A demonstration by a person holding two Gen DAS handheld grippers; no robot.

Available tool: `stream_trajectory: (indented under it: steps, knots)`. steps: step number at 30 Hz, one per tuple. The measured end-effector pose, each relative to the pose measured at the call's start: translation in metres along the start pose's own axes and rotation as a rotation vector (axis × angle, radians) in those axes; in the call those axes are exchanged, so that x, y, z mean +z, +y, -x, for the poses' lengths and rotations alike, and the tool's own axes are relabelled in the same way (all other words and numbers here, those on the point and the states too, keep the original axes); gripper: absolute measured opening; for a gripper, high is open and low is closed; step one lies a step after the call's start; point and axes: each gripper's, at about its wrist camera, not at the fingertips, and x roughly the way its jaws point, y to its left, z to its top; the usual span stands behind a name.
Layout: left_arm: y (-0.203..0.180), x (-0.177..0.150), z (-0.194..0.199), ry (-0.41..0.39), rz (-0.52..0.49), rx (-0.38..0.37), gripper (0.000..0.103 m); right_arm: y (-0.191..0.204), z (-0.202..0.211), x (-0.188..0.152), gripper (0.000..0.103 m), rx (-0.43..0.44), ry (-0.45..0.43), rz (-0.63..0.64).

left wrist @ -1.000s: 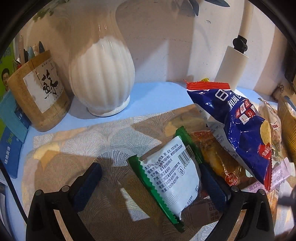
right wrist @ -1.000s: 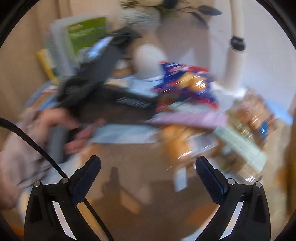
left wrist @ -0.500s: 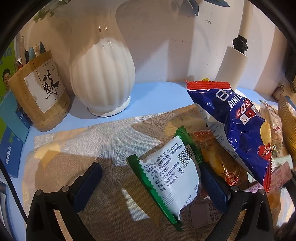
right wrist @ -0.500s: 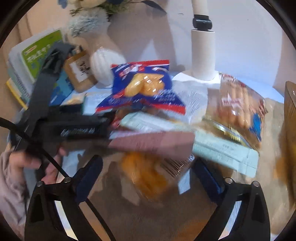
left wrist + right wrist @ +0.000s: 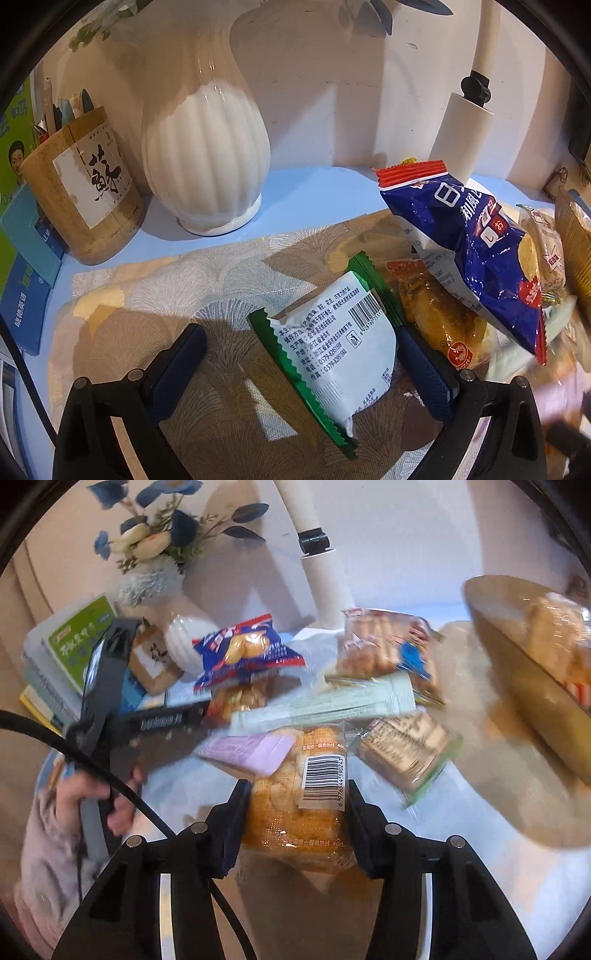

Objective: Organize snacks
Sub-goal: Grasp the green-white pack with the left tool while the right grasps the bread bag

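Note:
Snack packets lie heaped on a patterned mat [image 5: 166,295]. My right gripper [image 5: 295,788] has its jaws closing on a clear packet of orange buns [image 5: 295,823] with a barcode label, and both pads touch its sides. My left gripper [image 5: 299,336] hangs open over a white packet with green edges [image 5: 332,347], which lies against its right finger only. A blue chip bag [image 5: 469,254] leans on an orange packet [image 5: 436,317]. A lilac packet [image 5: 251,751], a pale green packet [image 5: 325,701] and a sausage pack [image 5: 384,646] lie further back.
A white ribbed vase [image 5: 207,158] and a wooden pen holder [image 5: 81,192] stand at the back left, with books [image 5: 70,642] beside them. A white lamp post [image 5: 461,136] rises behind the pile. A woven basket [image 5: 535,686] holding a packet sits at the right. A person's hand [image 5: 92,794] grips the left tool.
My right gripper has swung to the right over the pile, and its wide jaws have narrowed around the bun packet. The left gripper and its packet have not moved.

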Motion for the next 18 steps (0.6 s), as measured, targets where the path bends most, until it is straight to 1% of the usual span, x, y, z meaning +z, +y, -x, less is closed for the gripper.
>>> stream_trajectory:
  steps: [2, 4, 7, 10, 12, 14, 18]
  knots:
    - [-0.003, 0.000, 0.001, 0.001, 0.000, 0.002, 0.102, 0.007, 0.001, -0.003, 0.048, -0.029, 0.003, 0.033]
    - [-0.005, 0.000, 0.002, 0.003, -0.001, 0.003, 0.102, 0.009, -0.008, 0.002, 0.048, -0.044, 0.027, 0.038]
    - [-0.007, 0.001, 0.002, 0.006, 0.000, 0.002, 0.103, 0.002, -0.006, 0.001, 0.049, -0.052, 0.027, 0.031]
    - [-0.005, 0.002, 0.001, 0.008, 0.002, 0.001, 0.103, 0.002, 0.001, -0.001, 0.048, -0.159, -0.018, 0.009]
    - [-0.004, 0.002, 0.001, 0.007, 0.002, 0.001, 0.103, -0.002, 0.007, -0.003, 0.047, -0.204, -0.036, -0.014]
    - [-0.004, 0.001, 0.001, 0.007, 0.001, 0.001, 0.103, -0.006, 0.010, -0.005, 0.046, -0.211, -0.040, -0.029]
    - [-0.004, 0.001, 0.001, 0.007, 0.001, 0.001, 0.103, -0.012, 0.028, -0.021, 0.046, -0.202, -0.052, -0.062]
